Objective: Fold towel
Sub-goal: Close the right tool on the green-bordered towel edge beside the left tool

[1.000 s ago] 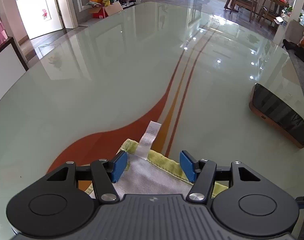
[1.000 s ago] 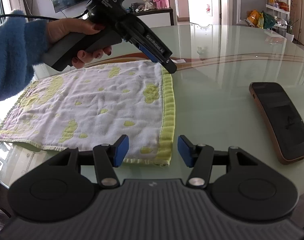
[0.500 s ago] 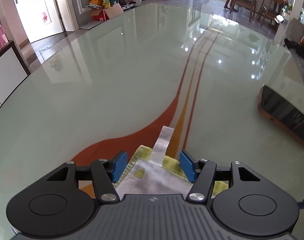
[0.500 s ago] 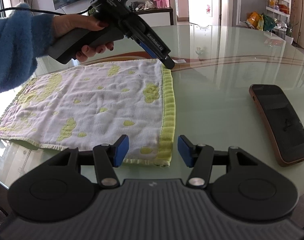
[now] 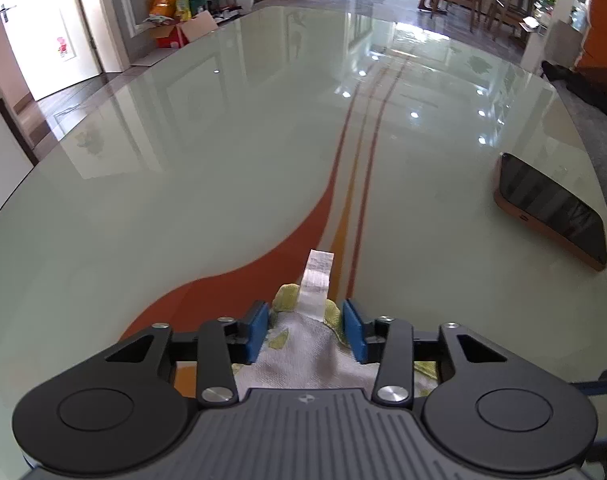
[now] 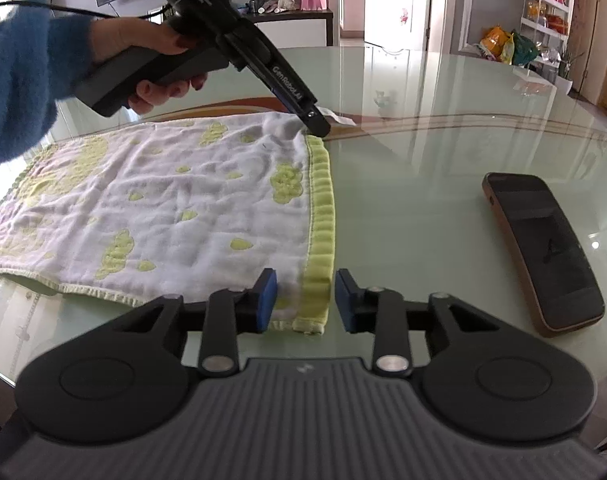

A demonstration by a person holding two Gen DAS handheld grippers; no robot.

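Observation:
A white towel (image 6: 183, 208) with yellow-green patches and hem lies flat on the glass table (image 6: 423, 160). My left gripper (image 6: 315, 124), held by a hand (image 6: 151, 44) in a blue sleeve, is at the towel's far right corner. In the left wrist view its jaws (image 5: 306, 330) are closing and the blue pads squeeze the bunched corner (image 5: 303, 344), with a white label (image 5: 317, 280) sticking out ahead. My right gripper (image 6: 305, 300) straddles the near right corner. Its jaws are closing too, but a small gap shows beside the right pad.
A dark phone (image 6: 543, 248) in a brown case lies on the table right of the towel, also visible in the left wrist view (image 5: 551, 212). Orange and brown stripes (image 5: 359, 184) curve across the glass. Room furniture stands beyond the table edge.
Both pairs of jaws have narrowed around the towel's right corners. The far corner now puckers up between the left pads. Neither hand has shifted noticeably.

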